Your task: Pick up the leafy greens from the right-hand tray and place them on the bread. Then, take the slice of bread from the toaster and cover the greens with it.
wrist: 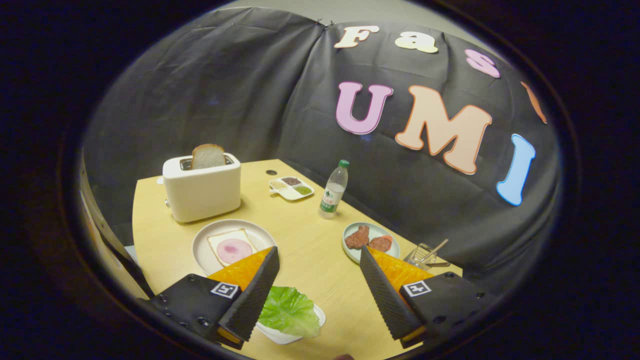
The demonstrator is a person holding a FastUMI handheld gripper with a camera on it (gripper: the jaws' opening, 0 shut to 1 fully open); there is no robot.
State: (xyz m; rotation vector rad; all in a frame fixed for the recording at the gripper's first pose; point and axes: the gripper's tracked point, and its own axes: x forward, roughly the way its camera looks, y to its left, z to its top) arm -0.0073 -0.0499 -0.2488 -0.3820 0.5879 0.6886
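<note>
Gripper view: the gripper (318, 255) hangs above a pale wooden table (310, 250), its jaws spread wide and holding nothing; the leafy greens (289, 310) lie in a small white tray (280, 334) low between the fingers, close against the left finger (252, 297) and well apart from the right finger (382, 295); neither finger touches the greens. Just beyond the left fingertip stands a white plate (202, 250) bearing a bread slice (220, 240) topped with a round pink slice of ham (234, 250); behind it a white toaster (201, 192) holds a second slice of bread (208, 156), upright and projecting from the slot. Further back lie a divided dish (291, 188) of condiments and an upright water bottle (334, 190); beyond the right fingertip, a plate of meat pieces (370, 237), with a small wire basket (421, 256) beside it.
</note>
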